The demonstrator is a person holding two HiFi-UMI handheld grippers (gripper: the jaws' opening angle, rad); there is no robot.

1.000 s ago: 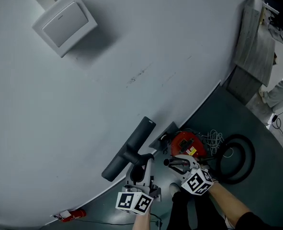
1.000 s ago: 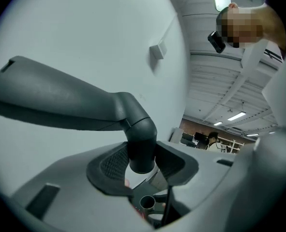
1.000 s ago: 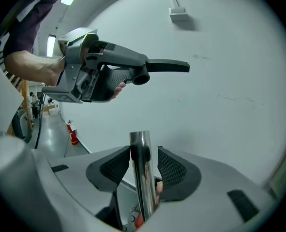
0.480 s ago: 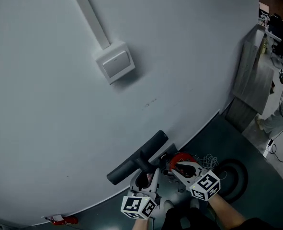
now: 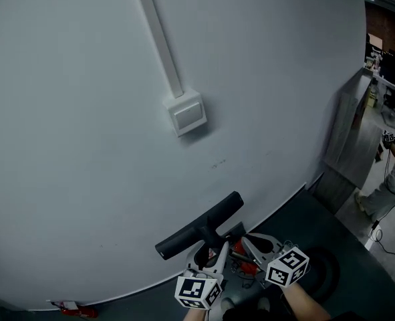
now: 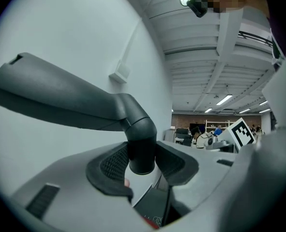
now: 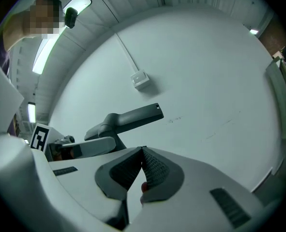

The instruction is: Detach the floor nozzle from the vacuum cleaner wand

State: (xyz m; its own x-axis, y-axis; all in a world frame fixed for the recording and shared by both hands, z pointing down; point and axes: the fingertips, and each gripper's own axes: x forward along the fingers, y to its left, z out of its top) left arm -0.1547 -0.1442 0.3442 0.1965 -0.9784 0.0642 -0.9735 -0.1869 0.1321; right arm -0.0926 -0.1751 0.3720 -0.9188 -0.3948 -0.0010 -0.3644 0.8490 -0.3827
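The dark grey floor nozzle (image 5: 200, 233) is off the floor and in front of the white wall, its bar slanting up to the right. My left gripper (image 5: 208, 247) is shut on the nozzle's round neck (image 6: 142, 151), with a pad on each side. In the left gripper view the nozzle bar (image 6: 60, 98) stretches left above the jaws. My right gripper (image 5: 248, 242) is beside it on the right; its jaws have just been closing and now meet with nothing between them (image 7: 143, 152). From the right gripper view the nozzle (image 7: 128, 119) stands clear of that gripper. I cannot make out the wand.
The red vacuum body (image 5: 242, 250) and a black hose loop (image 5: 323, 267) lie on the dark floor below the grippers. A switch box (image 5: 187, 114) and a cable duct (image 5: 160, 39) sit on the wall. A grey cabinet (image 5: 347, 132) and a person (image 5: 394, 172) are at the right.
Both grippers have risen, the nozzle coming up with the left one. The right gripper's jaws went from wide open to closed. The head view has tilted further up the wall.
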